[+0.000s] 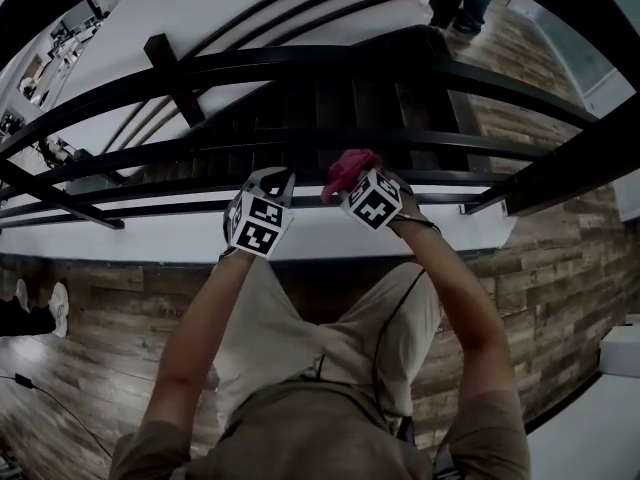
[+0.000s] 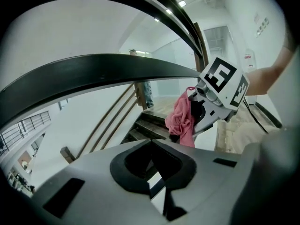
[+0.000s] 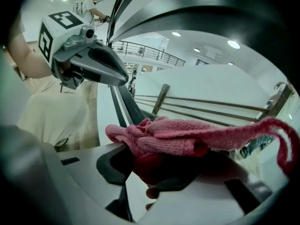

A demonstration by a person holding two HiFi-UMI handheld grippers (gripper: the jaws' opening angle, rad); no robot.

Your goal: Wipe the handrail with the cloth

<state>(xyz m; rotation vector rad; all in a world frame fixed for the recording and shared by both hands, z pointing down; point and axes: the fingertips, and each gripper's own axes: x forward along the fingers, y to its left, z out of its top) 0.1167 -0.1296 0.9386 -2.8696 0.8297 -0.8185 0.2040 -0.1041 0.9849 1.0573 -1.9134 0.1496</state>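
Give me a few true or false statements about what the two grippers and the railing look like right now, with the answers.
The right gripper holds a pink cloth. True.
The left gripper grips a cloth too. False: its jaws are together with nothing between them.
The handrail is white. False: it is black.
A staircase shows beyond the handrail. True.

Cloth [image 3: 187, 137] pink, nubbly weave. Handrail [image 1: 300, 65] dark, smooth, glossy. Floor [image 1: 90, 308] grained wood planks. Left gripper [image 2: 157, 182] matt plastic.
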